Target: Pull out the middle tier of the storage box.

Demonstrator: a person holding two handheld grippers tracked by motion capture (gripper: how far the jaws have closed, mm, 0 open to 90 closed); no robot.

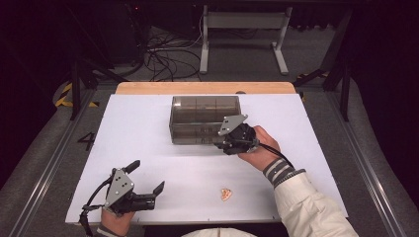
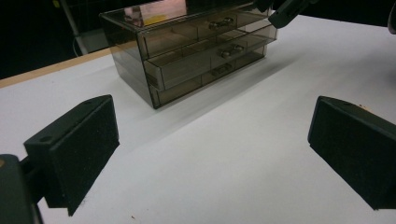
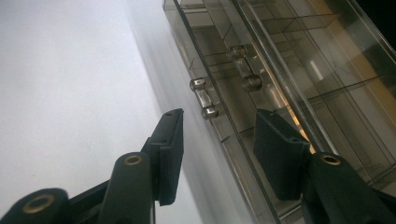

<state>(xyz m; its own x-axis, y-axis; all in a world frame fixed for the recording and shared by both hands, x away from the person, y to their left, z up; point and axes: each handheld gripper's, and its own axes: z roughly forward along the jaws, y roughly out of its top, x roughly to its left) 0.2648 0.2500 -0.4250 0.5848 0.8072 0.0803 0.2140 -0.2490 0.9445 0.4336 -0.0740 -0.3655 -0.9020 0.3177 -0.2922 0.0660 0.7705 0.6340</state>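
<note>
Reaching toward a smoky plastic drawer unit (image 1: 205, 120), the right gripper (image 3: 217, 135) holds its jaws part-open before a drawer handle (image 3: 204, 98), seemingly to grasp it. The left gripper (image 1: 148, 176) rests aside, jaws wide and empty.

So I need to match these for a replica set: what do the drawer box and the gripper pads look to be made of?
Drawer box: smoky see-through plastic, glossy, as its inner dividers show through. Right gripper pads: matte black, probably foam or rubber.

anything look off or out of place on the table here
One small oddity: a little orange-and-white scrap lies alone on the white table near the front edge, apart from everything else; what it is cannot be told. The smoky drawer box stands upright with its drawers pushed in, and nothing looks spilled or damaged.
</note>
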